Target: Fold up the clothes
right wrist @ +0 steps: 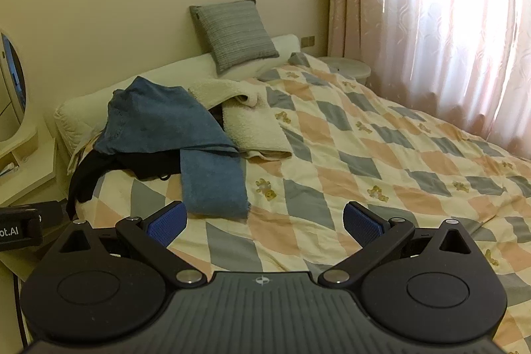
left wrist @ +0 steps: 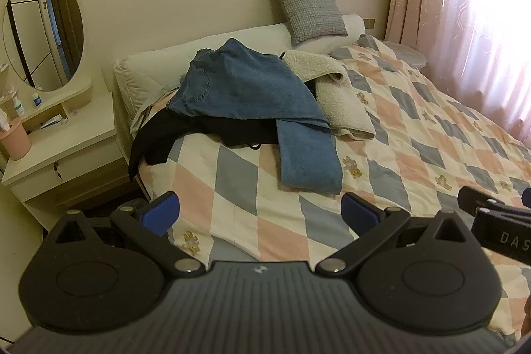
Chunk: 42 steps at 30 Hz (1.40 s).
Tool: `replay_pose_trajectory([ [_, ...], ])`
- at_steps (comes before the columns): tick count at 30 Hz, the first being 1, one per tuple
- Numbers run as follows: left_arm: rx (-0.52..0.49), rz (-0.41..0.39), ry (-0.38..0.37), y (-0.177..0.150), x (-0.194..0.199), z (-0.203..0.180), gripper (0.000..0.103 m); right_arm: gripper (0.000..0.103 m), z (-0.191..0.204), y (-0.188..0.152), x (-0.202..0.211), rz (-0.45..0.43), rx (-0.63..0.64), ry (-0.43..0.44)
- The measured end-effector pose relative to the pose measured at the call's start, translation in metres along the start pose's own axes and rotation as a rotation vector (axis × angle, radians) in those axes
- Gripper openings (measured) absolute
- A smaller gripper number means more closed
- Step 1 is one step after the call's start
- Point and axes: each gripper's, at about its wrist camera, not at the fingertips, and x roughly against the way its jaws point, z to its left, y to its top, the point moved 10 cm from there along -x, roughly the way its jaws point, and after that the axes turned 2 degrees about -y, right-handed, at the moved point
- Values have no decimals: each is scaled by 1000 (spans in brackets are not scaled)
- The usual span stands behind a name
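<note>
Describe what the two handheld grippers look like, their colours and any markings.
The left gripper and right gripper look alike: matte black, two round housings, a ribbed grey centre panel with a small emblem, silver pivot pins, and black linkage arms ending in blue textured fingers. White lettering shows on each gripper's side when seen from the other's camera. No cables or sleeves are visible.

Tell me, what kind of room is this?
A bedroom, it seems. There is a bed under a patchwork quilt with a cushion at its head, a dressing table with an oval mirror beside it, and pink curtains over a window.
</note>
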Motion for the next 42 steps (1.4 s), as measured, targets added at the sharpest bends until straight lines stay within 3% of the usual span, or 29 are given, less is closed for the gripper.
replay_pose_trajectory([
  [7,8,17,-2,-2,-4,4,103,103,11,-1,-7,19,32,-38],
  [10,11,24,-2,-3,-5,6,103,103,-2,-3,-3,0,1,-15],
  [42,5,72,-63,-15,-14,10,102,103,11,3,-9,5,6,7],
])
